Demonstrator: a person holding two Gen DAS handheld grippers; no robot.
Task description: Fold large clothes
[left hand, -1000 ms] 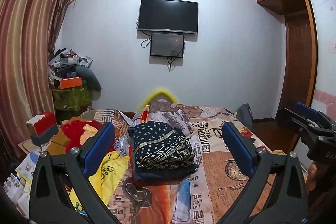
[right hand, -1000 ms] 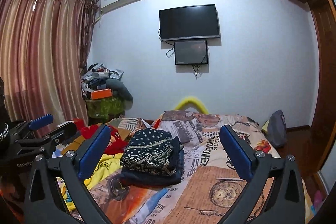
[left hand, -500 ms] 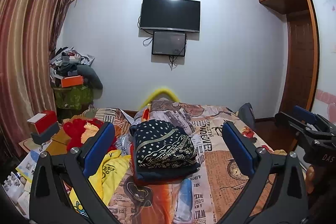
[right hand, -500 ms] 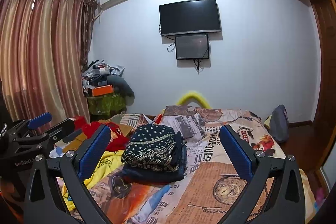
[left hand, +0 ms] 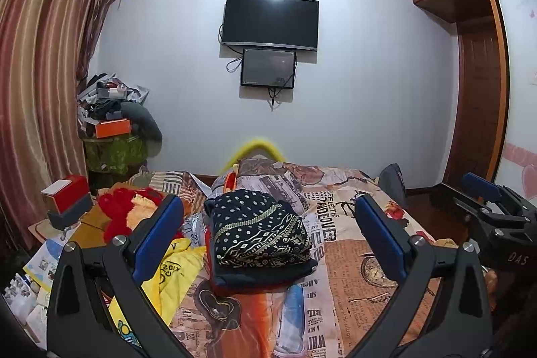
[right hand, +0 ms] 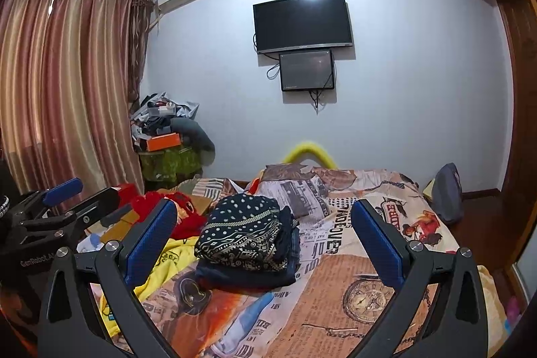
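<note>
- Far left, off my left side: a red garment (left hand: pixel 134 207) heaped at the bed's edge, boxes and papers crowded beside it, nothing I want to snag
- Next over, the yellow shirt (left hand: pixel 174 270) lies crumpled on the bed (left hand: pixel 355 284), low and to the left, partly behind my left finger; looks like the next large piece to fold, that's my guess
- My left gripper (left hand: pixel 268 240) is spread wide, nothing between the pads, held up off the cover
- So the left gripper is the nearer one to the shirt; it sits left of and below the gap, and I can't make out its long axis from this bunching
- Centre: the folded stack (left hand: pixel 258 240), dotted navy cloth on top of darker pieces, dead ahead between the fingers in both views and just right of the shirt, edges close or touching
- That stack is what's in the way; reach in from the left so I don't knock it
- My right gripper (right hand: pixel 265 244) is also wide apart and empty, level with the left, with open printed cover below it for spreading
- Far right: a grey bag (right hand: pixel 446 193) at the bed's far corner, well apart from everything
</note>
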